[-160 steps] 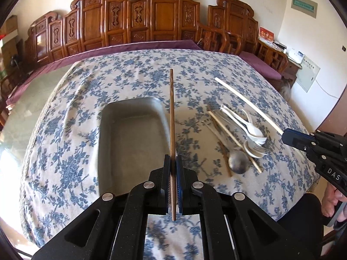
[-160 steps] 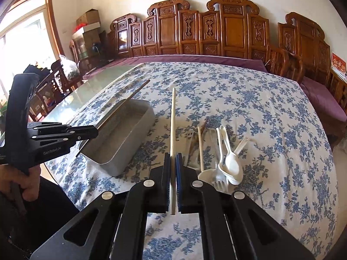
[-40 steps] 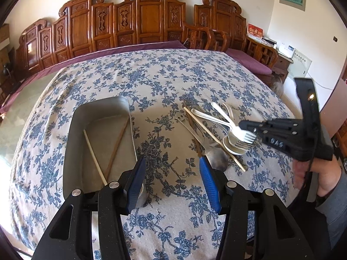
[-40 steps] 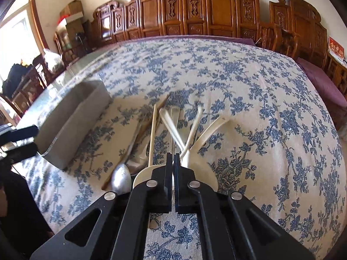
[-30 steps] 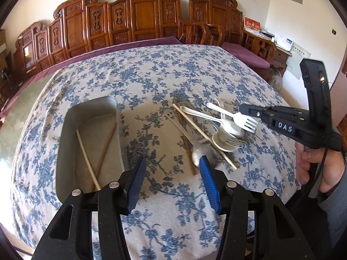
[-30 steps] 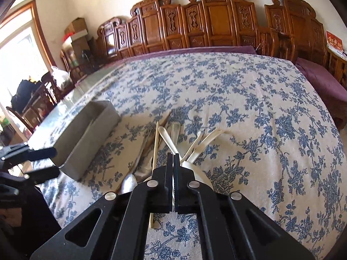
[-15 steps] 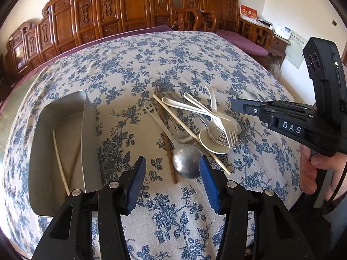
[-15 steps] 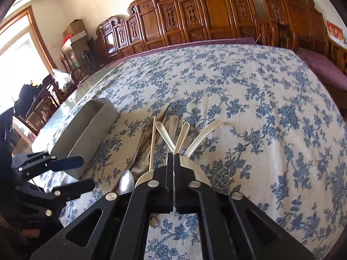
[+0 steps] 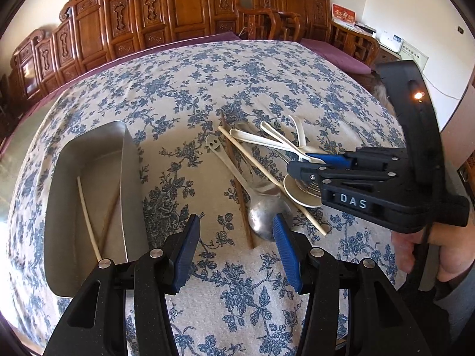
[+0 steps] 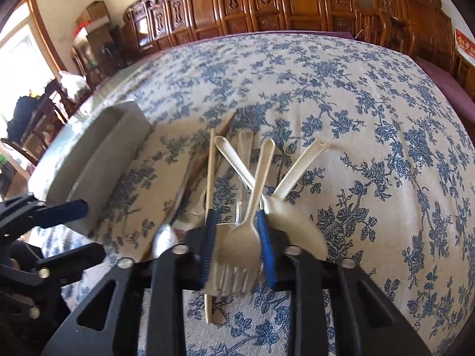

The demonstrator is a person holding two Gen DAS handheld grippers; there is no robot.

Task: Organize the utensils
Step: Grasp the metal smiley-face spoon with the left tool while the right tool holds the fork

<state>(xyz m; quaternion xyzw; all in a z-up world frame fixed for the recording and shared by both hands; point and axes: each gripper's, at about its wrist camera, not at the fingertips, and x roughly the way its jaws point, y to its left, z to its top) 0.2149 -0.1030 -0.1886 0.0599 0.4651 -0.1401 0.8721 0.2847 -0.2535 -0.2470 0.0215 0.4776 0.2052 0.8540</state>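
On the flowered cloth (image 9: 237, 89), seen from the left wrist, the left gripper (image 9: 234, 234) stands wide and holds nothing, its blue pads (image 9: 187, 249) low over the cloth; the metal spoon (image 9: 264, 213) lies just ahead of its right pad, bowl toward the camera, with a brown chopstick (image 9: 240, 201) beside it and a pale chopstick (image 9: 273, 178) crossing over; further right sit the white plastic spoons (image 9: 267, 139) in a loose pile; the metal tray (image 9: 89, 184) lies to the left of the gripper, with one pale and one brown chopstick inside it; the right gripper (image 9: 299, 163) reaches in from the right over the pile, its tips at the white utensils, and its black body bears the letters "DAS"; a hand (image 9: 430, 249) grips its handle at the far right. From the right wrist, somewhat blurred, the right gripper (image 10: 237, 228) has its jaws narrowly apart with a white plastic fork (image 10: 237, 249) between the blue pads (image 10: 264, 237), tines toward the camera, handle pointing away; whether the pads press on it I cannot tell; a white spoon (image 10: 297, 222) lies just right of the gripper, other white handles fan out ahead, a pale chopstick (image 10: 210, 172) runs along the left pad; the tray (image 10: 98, 160) sits well to the left, and the left gripper (image 10: 53, 228) shows at the left edge, spread wide.
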